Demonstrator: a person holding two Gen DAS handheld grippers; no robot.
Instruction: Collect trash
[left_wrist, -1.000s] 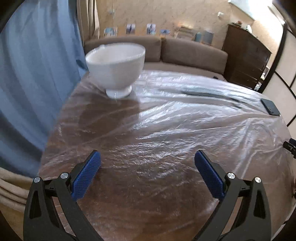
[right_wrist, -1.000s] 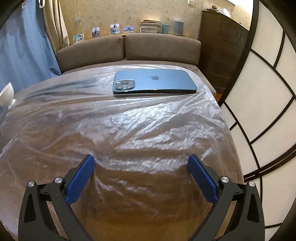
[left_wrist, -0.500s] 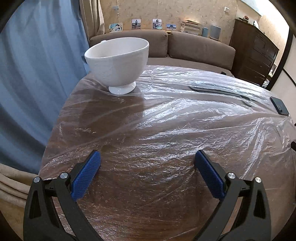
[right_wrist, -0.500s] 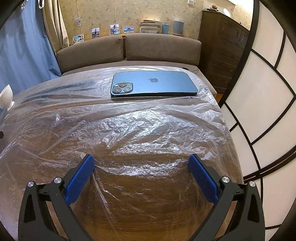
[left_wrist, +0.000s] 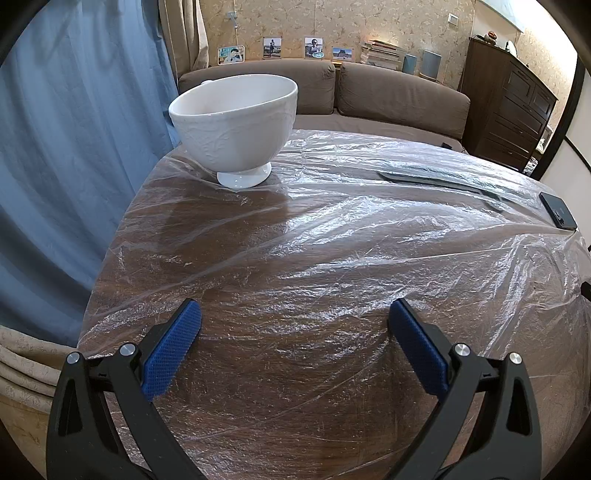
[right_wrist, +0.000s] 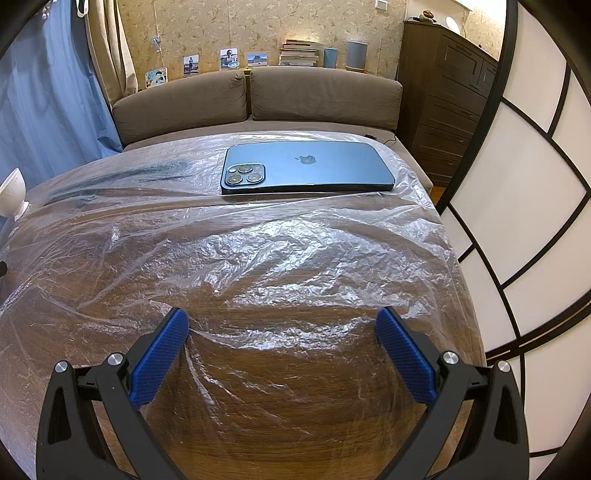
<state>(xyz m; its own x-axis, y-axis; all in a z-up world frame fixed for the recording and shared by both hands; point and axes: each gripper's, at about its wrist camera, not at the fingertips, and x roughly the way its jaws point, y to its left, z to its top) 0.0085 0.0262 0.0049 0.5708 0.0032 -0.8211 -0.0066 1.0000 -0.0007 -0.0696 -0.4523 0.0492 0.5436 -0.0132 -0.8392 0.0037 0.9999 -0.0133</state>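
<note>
Both grippers, left gripper (left_wrist: 293, 325) and right gripper (right_wrist: 282, 332), hover spread wide and empty over the plastic sheet (left_wrist: 332, 236) (presumably the trash) covering the desk (right_wrist: 277, 424); the bowl (left_wrist: 236, 125) ahead-left now looms nearer, suggesting an approach.

Clear crinkled plastic sheet (left_wrist: 369, 258) lies spread over the table.

White bowl (right_wrist: 13, 192) cut by the left frame edge in the right wrist view; only its right side shows. Bowl interior (left_wrist: 236, 92) hidden behind its near wall. Right of the bowl, a dark streak under the plastic sheet (left_wrist: 436, 177), possibly a flat object, too blurred to identify.
</note>
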